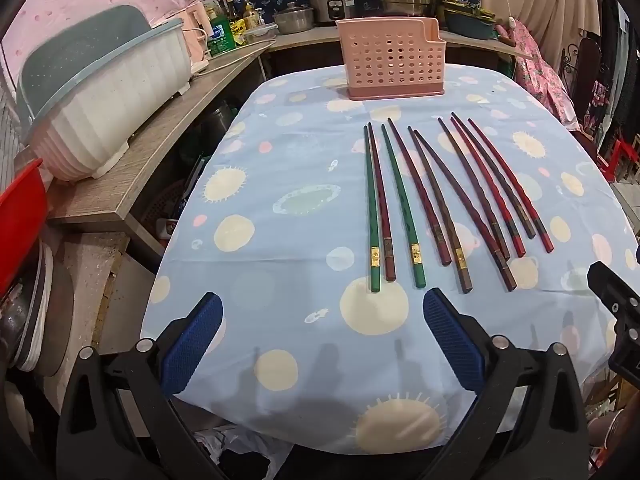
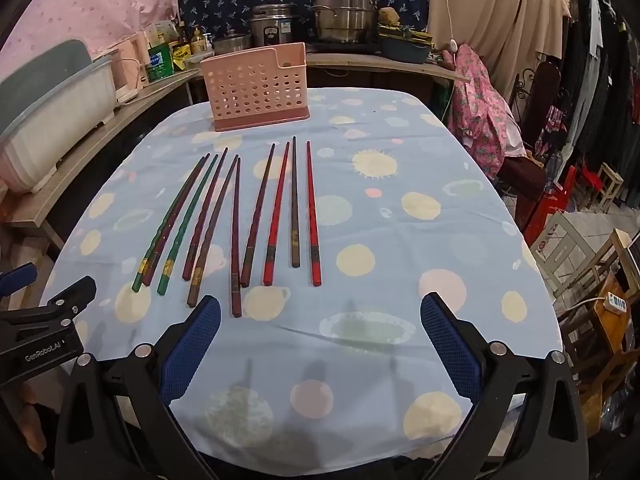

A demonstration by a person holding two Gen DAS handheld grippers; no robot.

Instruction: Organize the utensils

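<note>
Several chopsticks [image 1: 440, 196], green, dark red and bright red, lie side by side on the blue patterned tablecloth [image 1: 280, 240]; they also show in the right wrist view [image 2: 248, 220]. A pink perforated utensil holder [image 1: 394, 60] stands upright at the table's far end, beyond the chopstick tips; it also shows in the right wrist view [image 2: 256, 86]. My left gripper [image 1: 322, 312] is open and empty, just short of the green chopsticks' thick ends. My right gripper [image 2: 320, 316] is open and empty, near the front edge, right of the chopstick ends.
A wooden counter [image 1: 132, 160] runs along the left with a white and blue tub [image 1: 108, 96]. Pots, a rice cooker [image 2: 272, 26] and bottles line the back counter. Chairs and stools [image 2: 580, 256] crowd the right side. The table's front edge [image 1: 320, 436] is close.
</note>
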